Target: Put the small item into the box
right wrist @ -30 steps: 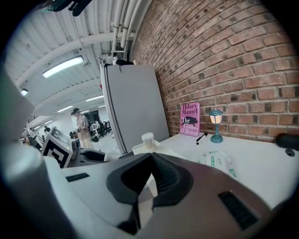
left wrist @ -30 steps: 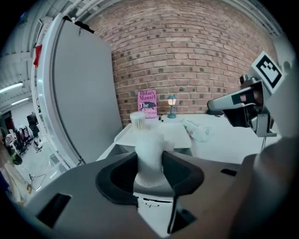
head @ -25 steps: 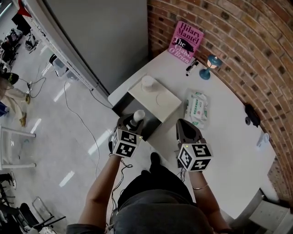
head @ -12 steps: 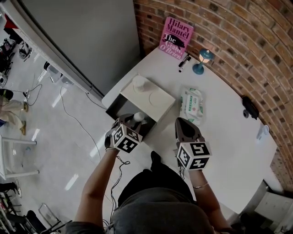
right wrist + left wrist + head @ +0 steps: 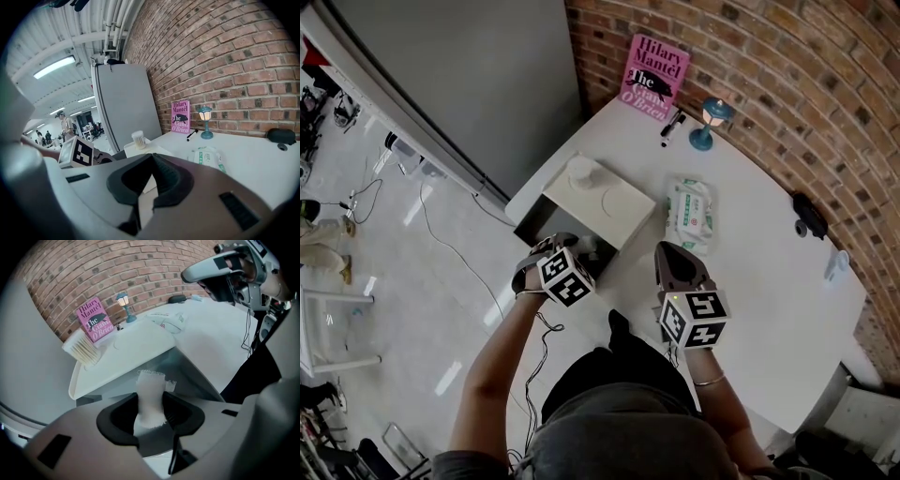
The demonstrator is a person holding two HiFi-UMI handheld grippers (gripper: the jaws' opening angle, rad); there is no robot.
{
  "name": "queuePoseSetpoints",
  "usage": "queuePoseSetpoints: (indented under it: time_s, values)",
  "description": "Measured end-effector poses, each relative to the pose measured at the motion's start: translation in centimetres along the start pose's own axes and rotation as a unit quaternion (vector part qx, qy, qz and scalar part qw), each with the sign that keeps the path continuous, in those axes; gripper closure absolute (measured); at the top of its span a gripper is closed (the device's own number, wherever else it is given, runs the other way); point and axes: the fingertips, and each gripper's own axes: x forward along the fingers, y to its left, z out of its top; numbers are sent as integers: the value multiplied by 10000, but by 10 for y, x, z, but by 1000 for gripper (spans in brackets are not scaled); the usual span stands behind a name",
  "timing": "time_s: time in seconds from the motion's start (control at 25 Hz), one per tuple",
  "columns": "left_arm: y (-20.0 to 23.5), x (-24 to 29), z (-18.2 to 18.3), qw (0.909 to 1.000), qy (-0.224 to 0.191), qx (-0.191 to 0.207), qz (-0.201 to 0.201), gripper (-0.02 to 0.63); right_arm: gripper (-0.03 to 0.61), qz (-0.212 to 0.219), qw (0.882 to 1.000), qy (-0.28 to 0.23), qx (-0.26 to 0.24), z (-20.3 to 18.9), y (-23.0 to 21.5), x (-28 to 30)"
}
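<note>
Small white item, narrow at the waist and ragged at its top edge, sat upright between the jaws of the left tool, whose dark pads pressed on its two sides in a firm grasp. In the head view that tool was held over the dark open side of the box, at the near left corner of the white bench. The box's white lid covered the far part of the box, and a round container of cotton swabs stood on the lid's far corner. The right tool hung over the bench just right of the box, its jaws clenched together with nothing between them, as the right gripper view showed. A pack of wet wipes lay flat on the bench beyond that tool. Farther back, a pink Hilary Mantel book leaned upright against the brick wall, with a black marker pen lying near its foot and a small teal lantern lamp, its shade lit, standing just beside the pen. A small black object rested near the wall at the bench's right side; what it was could not be made out. The person's bare forearms reached in from the bottom of the head view.
</note>
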Motion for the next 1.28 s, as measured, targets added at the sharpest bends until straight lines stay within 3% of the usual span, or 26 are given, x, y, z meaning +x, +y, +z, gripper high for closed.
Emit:
queuePoseSetpoints:
  time_s: [0.2, 0.6, 0.92, 1.28]
  values:
    - [-5, 7, 0, 9994, 185, 237, -154, 437, 574, -29, 10000, 14, -16, -3, 1, -2]
    - [-5, 16, 3, 9994, 277, 47, -215, 433, 574, 22, 10000, 65, -37, -7, 4, -5]
    - [0, 9, 5, 9991, 77, -401, -85, 399, 574, 142, 9998, 93, -66, -8, 7, -3]
    - [9, -28, 9, 9919, -551, -1140, 4, 387, 574, 375, 9990, 128, -199, -7, 25, 3]
